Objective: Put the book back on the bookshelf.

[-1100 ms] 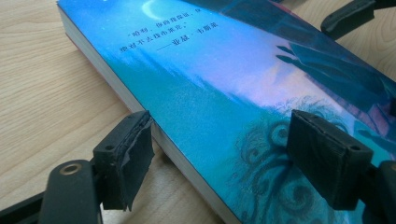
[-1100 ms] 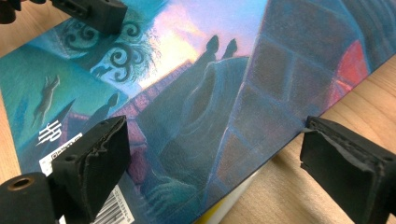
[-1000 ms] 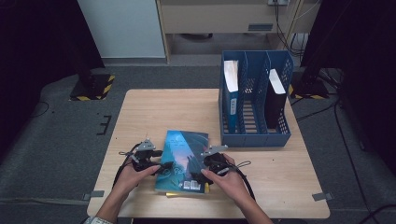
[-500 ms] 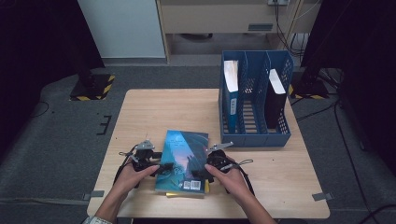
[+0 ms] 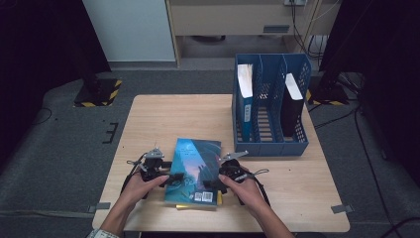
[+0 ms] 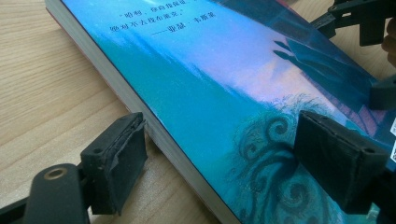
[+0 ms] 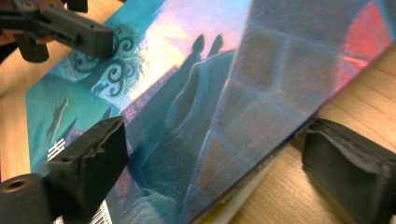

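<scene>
A book with a teal and blue cover (image 5: 195,163) lies flat near the table's front edge. My left gripper (image 5: 171,177) straddles its left edge. In the left gripper view one jaw sits on the wood beside the page edge and the other over the cover (image 6: 196,70). These jaws have just been opening, with the book's edge between them. My right gripper (image 5: 210,184) straddles the right edge the same way, one jaw over the cover (image 7: 187,84) and one on the table. Neither gripper's pads visibly press on the book.
A blue file rack (image 5: 270,144) stands at the table's back right, with a blue-spined book (image 5: 245,89) and a black binder (image 5: 292,104) in its slots. A yellow strip (image 5: 195,206) peeks out under the book's front edge. Bare wood (image 5: 163,119) lies behind the book.
The right gripper has edged slightly to the right at the book's edge. The book and the left hand have kept their places.
</scene>
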### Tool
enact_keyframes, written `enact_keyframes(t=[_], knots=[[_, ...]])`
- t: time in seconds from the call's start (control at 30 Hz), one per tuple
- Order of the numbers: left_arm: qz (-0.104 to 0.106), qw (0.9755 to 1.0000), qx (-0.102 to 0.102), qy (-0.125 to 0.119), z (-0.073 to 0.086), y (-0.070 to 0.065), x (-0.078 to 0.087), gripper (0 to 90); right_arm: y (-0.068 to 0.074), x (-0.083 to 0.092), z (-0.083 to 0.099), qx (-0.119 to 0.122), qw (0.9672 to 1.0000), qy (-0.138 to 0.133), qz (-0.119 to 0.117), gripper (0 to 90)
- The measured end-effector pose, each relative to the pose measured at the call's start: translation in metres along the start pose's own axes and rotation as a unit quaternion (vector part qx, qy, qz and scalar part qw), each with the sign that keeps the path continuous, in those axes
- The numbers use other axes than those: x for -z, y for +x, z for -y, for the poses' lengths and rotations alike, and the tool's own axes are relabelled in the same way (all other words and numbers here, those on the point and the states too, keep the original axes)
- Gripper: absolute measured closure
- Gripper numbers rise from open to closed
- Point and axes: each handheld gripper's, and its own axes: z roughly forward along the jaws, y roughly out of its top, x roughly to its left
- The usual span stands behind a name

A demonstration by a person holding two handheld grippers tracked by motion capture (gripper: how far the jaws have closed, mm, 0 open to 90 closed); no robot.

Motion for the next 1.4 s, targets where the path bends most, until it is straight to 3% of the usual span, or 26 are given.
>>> enact_keyframes(t=[0.3, 0.63, 0.97, 1.13, 1.4], knots=[[0.002, 1.0000, -0.001, 0.004, 0.000, 0.002, 0.002, 16.5, 0.010, 0.005, -0.008, 0.014, 0.9997, -0.021, 0.005, 10.8], [0.002, 1.0000, 0.001, 0.005, 0.000, 0.002, 0.002, 16.4, 0.014, -0.002, -0.011, 0.016, 0.9995, -0.026, -0.001, 13.4], [-0.005, 0.9999, -0.005, 0.009, -0.001, 0.000, 0.003, 16.3, 0.017, -0.007, -0.012, 0.019, 0.9995, -0.023, 0.010, 13.1], [0.005, 0.9998, 0.011, 0.016, 0.000, 0.000, 0.001, 13.4, 0.017, -0.007, -0.011, 0.023, 0.9993, -0.026, 0.013, 13.2], [0.014, 0.9995, 0.013, 0.026, 0.001, -0.002, -0.005, 4.3, 0.018, -0.007, -0.010, 0.027, 0.9991, -0.029, 0.016, 13.1]])
